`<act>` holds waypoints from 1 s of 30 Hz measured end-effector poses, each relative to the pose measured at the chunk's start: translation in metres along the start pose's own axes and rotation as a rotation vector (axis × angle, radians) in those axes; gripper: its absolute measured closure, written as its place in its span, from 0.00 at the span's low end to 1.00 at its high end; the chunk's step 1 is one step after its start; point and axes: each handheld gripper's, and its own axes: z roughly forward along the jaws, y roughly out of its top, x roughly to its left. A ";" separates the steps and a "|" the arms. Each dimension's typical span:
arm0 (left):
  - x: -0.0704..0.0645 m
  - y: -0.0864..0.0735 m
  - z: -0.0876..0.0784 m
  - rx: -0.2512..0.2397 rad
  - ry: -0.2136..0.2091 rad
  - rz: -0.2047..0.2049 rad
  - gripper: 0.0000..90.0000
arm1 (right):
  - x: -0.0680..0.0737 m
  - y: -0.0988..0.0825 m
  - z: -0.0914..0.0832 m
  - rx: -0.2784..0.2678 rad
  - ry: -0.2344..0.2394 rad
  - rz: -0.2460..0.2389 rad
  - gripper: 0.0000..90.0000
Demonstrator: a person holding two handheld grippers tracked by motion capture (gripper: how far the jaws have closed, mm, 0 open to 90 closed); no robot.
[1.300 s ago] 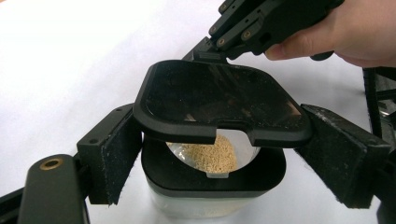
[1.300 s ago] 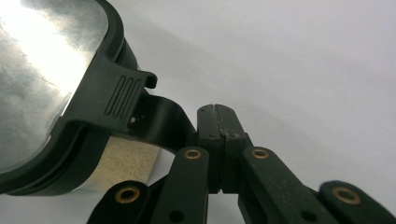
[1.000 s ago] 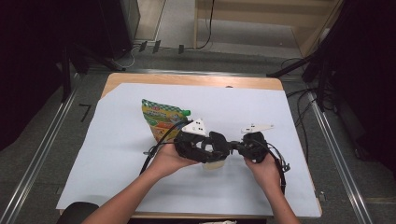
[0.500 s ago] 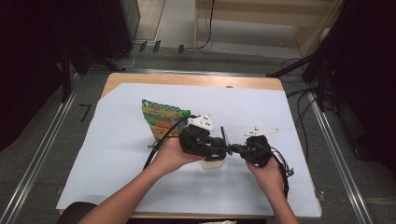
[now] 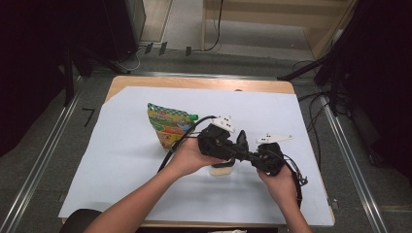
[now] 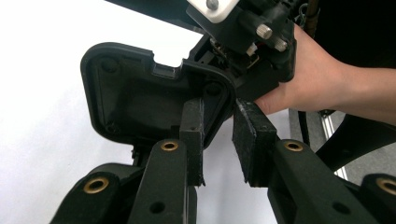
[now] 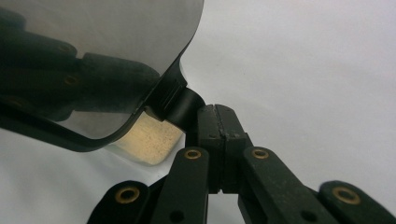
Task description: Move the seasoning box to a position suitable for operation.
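Two tools meet just right of centre in the high view: the left tongs (image 5: 237, 149) and right tongs (image 5: 253, 156) flank a black lid (image 5: 241, 140) raised above a cream tub (image 5: 221, 170). In the left gripper view the lid sits mid-frame, light, stiff and slick, best taken by its rim; the jaws have just been closing astride that rim, but I cannot tell whether they press on it. In the right gripper view the jaws are pressed together at centre with nothing between them, their tips touching the lid's tab.

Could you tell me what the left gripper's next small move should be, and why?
Probably finish closing the left gripper on the black lid: its jaws have just been closing, the lid's corner sits between them with a gap left, and the right gripper pinches its tab.
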 end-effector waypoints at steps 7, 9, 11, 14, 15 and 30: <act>0.001 0.000 0.001 -0.004 -0.009 -0.003 0.82 | 0.000 0.000 0.000 0.001 0.002 0.004 1.00; 0.003 0.001 0.002 0.001 -0.014 0.003 0.82 | 0.000 0.000 0.000 0.000 -0.001 0.001 1.00; 0.003 0.001 0.002 -0.002 -0.014 0.001 0.82 | 0.000 0.000 0.000 0.000 -0.002 0.001 1.00; 0.004 -0.001 0.000 -0.005 -0.019 -0.018 0.77 | 0.001 0.001 -0.003 -0.020 0.003 -0.015 1.00; 0.005 -0.001 -0.002 -0.007 -0.023 -0.023 0.77 | 0.001 0.001 -0.003 -0.020 0.003 -0.015 1.00; 0.010 -0.022 -0.043 -0.020 -0.032 -0.092 0.58 | 0.021 -0.017 -0.034 -0.054 0.028 0.005 0.94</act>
